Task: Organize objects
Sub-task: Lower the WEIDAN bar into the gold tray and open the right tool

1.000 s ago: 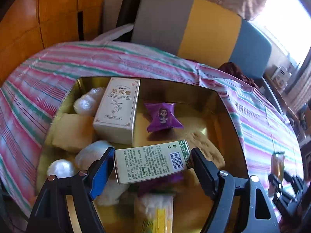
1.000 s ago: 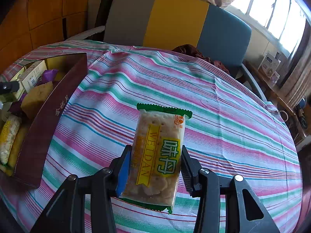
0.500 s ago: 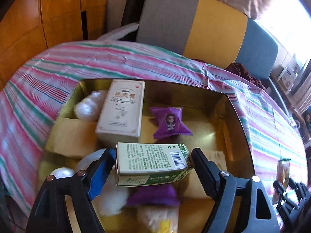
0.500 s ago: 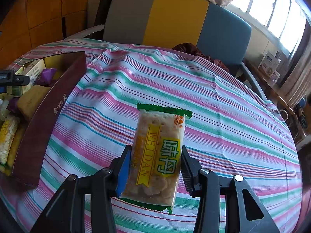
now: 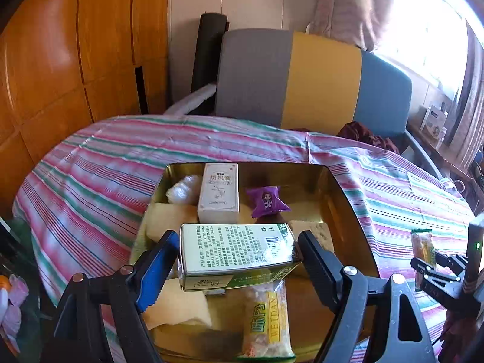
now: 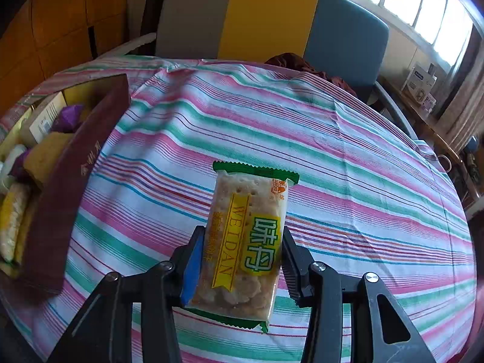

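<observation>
The left hand-held gripper [image 5: 239, 257] is clamped across the ends of a pale green and cream cardboard carton printed with small text and a barcode [image 5: 236, 249], the blue pad on one end face and the black ribbed pad on the other. Holding it lengthways like this keeps the long flat face level, which I judge suits lifting it out of, or setting it down flat in, the shallow gold-lined gift box with dark red outer walls [image 5: 341, 193] that serves as the collecting place. The carton hangs above the box's near half, clear of what lies under it

Inside the box, toward its far wall, a tall cream carton with brown lettering [image 5: 218, 192] lies beside a purple wrapped sweet with a cartoon figure [image 5: 267, 201]; a clear crinkled wrapper [image 5: 183, 186] sits in the far left corner. At the box's near edge lies a clear cracker packet with yellow label [image 5: 269, 317], partly beneath the held carton

The right hand-held gripper [image 6: 239, 257] is closed on a second clear cracker packet with green sealed ends and a yellow "WEIDAN" label [image 6: 245, 242], pinching its long sides low down so most of the packet stands free above the pads. It is held over the pink, green and white striped tablecloth [image 6: 332, 151], to the right of the box and well apart from it. My guess is it waits there until the left side is clear of the box
</observation>
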Motion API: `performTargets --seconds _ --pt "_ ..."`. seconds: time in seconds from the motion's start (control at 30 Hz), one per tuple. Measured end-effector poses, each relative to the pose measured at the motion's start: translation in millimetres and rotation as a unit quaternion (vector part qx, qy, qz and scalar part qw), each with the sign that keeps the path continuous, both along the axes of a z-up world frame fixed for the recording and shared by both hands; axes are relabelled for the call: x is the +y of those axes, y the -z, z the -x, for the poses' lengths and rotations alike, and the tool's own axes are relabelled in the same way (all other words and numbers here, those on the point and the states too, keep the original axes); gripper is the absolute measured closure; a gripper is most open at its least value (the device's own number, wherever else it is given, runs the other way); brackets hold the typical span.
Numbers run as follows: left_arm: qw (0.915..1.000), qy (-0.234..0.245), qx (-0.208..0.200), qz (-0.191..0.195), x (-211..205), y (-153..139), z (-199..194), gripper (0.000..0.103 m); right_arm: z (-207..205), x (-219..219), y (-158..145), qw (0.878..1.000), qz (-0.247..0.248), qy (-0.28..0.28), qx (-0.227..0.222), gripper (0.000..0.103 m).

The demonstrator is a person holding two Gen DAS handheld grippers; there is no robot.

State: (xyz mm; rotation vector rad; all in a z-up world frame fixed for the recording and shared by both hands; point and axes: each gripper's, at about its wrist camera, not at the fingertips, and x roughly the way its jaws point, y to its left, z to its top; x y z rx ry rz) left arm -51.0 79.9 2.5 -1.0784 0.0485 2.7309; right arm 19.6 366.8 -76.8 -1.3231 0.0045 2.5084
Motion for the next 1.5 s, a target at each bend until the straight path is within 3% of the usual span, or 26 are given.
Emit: performTargets --seconds 0.17,0.47,0.67,1.03,1.2,1.33,1.5 --pt "0.9999 -0.004 0.007 0.006 -14.0 -4.6 -3.7 0.021 3.7 -26.9 -24.4 0.999 0.037 -0.009 0.039 0.056" --pt "0.9985 -0.050 0.011 -0.018 -53.2 -2.5 -9.4 0.021 29.8 -123.8 -61.6 0.989 0.072 -0.102 0.082 0.056" --pt "0.9980 -0.063 0.002 -0.007 -69.7 1.4 -12.6 0.021 46.0 -167.8 -45.6 0.986 0.087 -0.131 0.058 0.056" --pt "0.9946 -0.102 0.016 0.004 -79.5 2.4 -16.5 0.021 59.5 -192.6 0.2 0.988 0.070 -0.139 -0.013 0.055" --pt "0.9945 -0.095 0.043 0.001 -78.0 -10.9 -22.7 0.021 53.9 -186.2 -7.3 0.990 0.068 -0.120 0.001 0.044" --pt "0.9941 -0.091 0.059 -0.002 -76.5 -23.0 -28.4 0.021 47.4 -188.4 -25.4 0.992 0.055 -0.115 0.025 0.029" --pt "0.9939 -0.092 0.062 0.006 -72.3 -29.5 -34.2 0.021 33.5 -199.4 -54.1 0.991 0.021 -0.111 0.070 0.023"
